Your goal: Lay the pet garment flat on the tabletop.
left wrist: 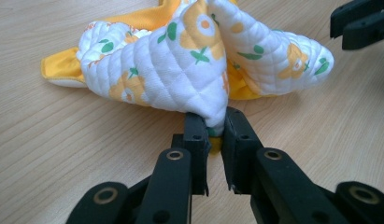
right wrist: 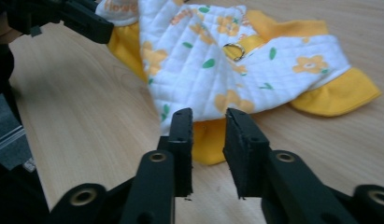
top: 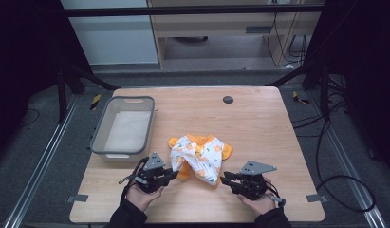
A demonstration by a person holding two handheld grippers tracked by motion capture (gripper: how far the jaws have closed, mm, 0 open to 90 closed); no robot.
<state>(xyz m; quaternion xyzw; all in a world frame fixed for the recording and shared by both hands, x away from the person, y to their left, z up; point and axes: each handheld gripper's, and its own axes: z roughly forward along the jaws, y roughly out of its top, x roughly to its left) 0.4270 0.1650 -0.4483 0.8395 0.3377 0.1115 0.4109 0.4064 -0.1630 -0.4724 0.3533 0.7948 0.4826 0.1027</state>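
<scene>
We see the left gripper (left wrist: pixel 213 128) clamped on a fold of the quilted garment (left wrist: pixel 180 60), a white piece with orange flowers, green leaves and yellow trim. The cloth rises out of the grip and spreads away ahead of the jaws, resting on the wooden table (left wrist: pixel 63 140). The right gripper (right wrist: pixel 208 126) has its jaws apart, with a gap between the pads; the near edge of the garment (right wrist: pixel 236 60) lies just ahead of the tips, and we cannot tell whether they touch it. A small metal ring (right wrist: pixel 234 50) sits on the cloth farther ahead of this gripper. In the high view, the garment (top: pixel 199 156) lies between the two grippers, and a grey basket (top: pixel 100 137) stands beyond the left gripper (top: pixel 173 173).
</scene>
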